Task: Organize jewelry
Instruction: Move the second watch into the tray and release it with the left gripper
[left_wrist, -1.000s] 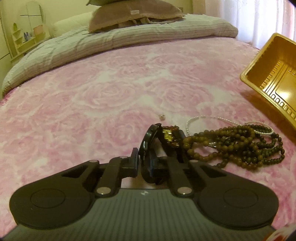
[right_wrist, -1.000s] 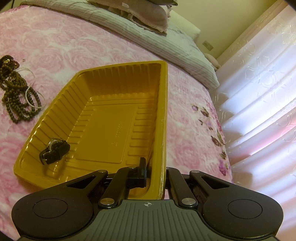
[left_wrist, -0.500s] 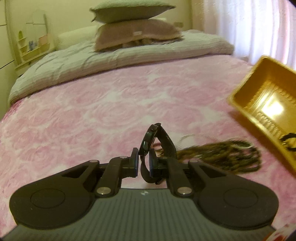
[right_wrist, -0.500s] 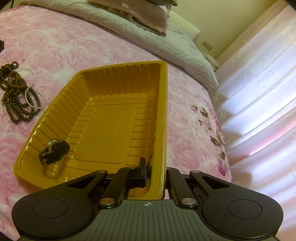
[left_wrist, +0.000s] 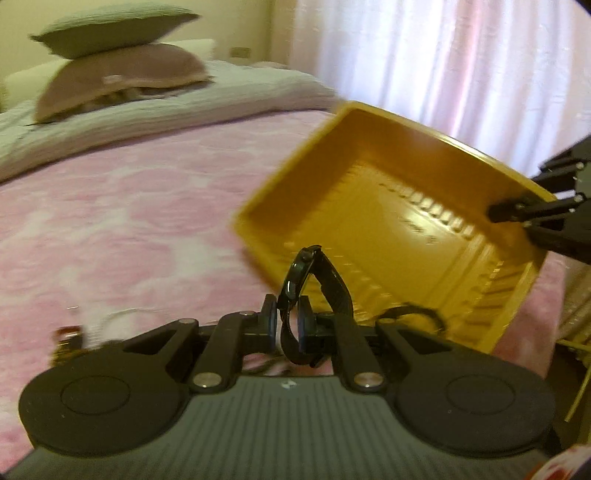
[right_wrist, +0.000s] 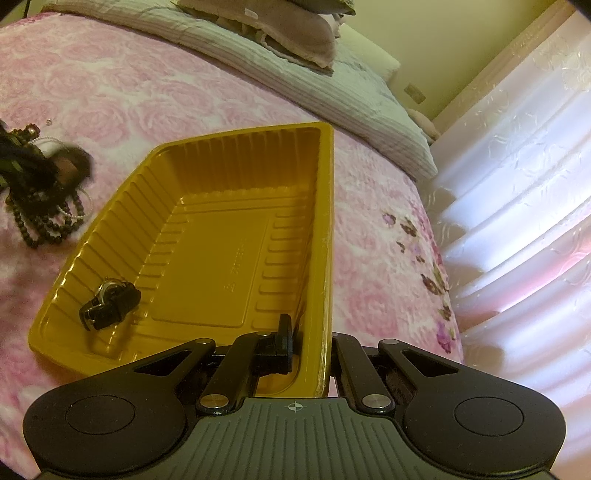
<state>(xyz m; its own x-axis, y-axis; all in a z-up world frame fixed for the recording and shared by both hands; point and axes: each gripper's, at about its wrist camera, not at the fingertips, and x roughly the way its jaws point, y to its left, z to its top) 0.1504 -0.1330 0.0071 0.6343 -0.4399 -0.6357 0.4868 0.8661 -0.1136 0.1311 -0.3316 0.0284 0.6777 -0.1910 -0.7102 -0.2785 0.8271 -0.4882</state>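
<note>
While the right gripper (right_wrist: 308, 343) pinches the gold tray's (right_wrist: 325, 221) wall, the left gripper (left_wrist: 287, 321) clamps a black watch (left_wrist: 301, 273), tray just ahead of its fingertips.

Bead necklaces (right_wrist: 44, 218) partly blurred, edge-cropped

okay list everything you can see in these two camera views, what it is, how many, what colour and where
tray: one, gold, tilted on the bedspread, one rim clamped
watch in tray: one, black, near lower corner
held watch: one, black, between left jaws near the tray
bead strands: heap, dark brown, left of tray
bedspread: one, pink floral
pillows: two stacked, grey-green over mauve, at headboard
curtains: white, right side
left gripper: black, shut on watch
right gripper: black, shut on tray rim
</note>
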